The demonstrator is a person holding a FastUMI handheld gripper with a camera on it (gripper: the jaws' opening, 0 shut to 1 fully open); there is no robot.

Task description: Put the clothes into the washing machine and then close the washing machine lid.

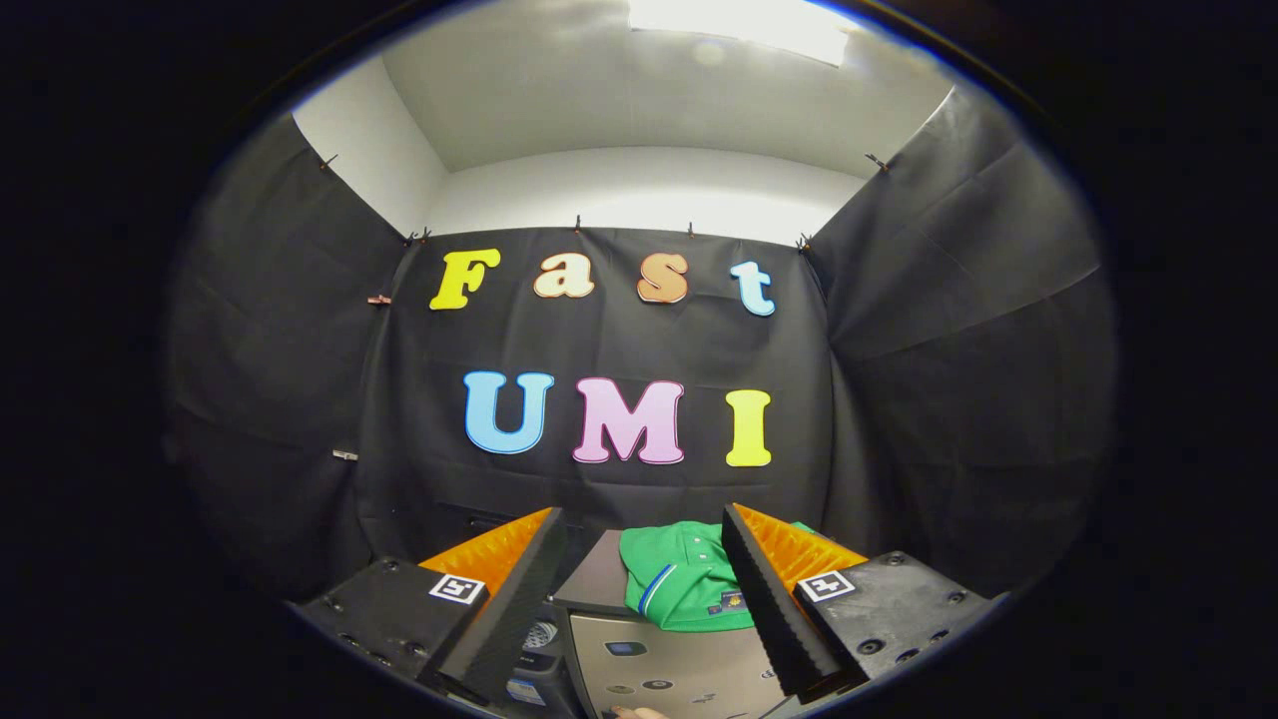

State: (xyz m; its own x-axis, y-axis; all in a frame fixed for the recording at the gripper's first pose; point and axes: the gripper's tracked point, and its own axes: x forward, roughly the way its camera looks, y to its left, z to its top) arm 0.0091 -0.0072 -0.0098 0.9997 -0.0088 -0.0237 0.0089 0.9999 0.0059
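Note:
A folded green shirt [684, 584] with a blue-and-white trimmed collar lies on top of the washing machine [659, 664], on the far part of its grey top. My gripper [644, 529] is open and held above the machine, its fingers [519, 589] spread wide with nothing between them. The shirt sits between and just ahead of the fingers, with its right edge hidden behind the right finger. The machine's control panel with small buttons lies below the fingers, nearer to me. The machine's lid looks shut under the shirt.
Black cloth walls close in the booth behind and on both sides of the machine. A fingertip [639, 712] of a person shows at the near edge of the machine's panel. A dark object with a round grille [539, 636] stands left of the machine.

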